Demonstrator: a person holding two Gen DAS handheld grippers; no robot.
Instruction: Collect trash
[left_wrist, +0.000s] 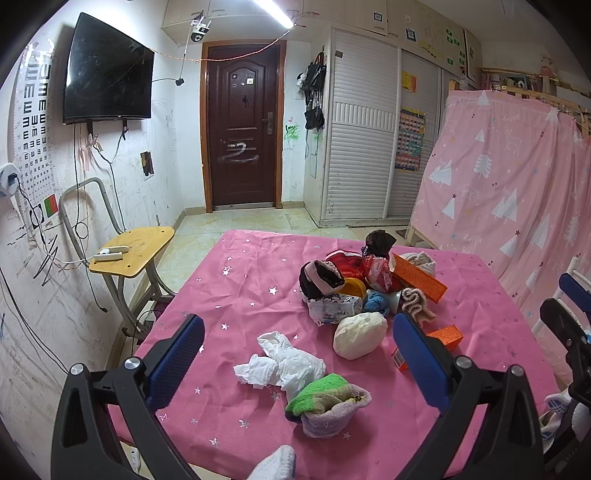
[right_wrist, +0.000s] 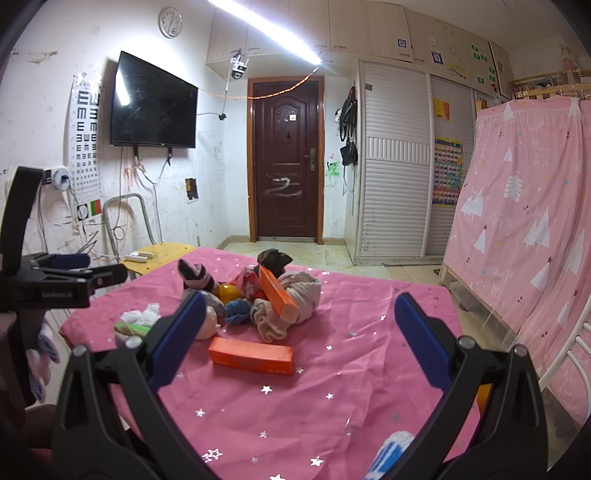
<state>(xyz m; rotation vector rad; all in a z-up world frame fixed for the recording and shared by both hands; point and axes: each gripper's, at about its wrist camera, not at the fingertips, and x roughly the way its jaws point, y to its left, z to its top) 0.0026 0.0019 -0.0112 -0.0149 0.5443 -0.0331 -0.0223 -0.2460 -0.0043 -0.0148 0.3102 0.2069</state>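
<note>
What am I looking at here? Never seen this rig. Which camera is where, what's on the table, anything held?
No robot arm: a person holds one two-finger gripper in each hand, each with a fisheye camera looking along its fingers. One picture is from the left gripper, the other from the right gripper. Both stand open and hold nothing.

On the pink tablecloth lie crumpled white tissue, a green and lilac sock bundle, a white lump, an orange box lying flat, and a heap of socks, wrappers and another orange box.
</note>
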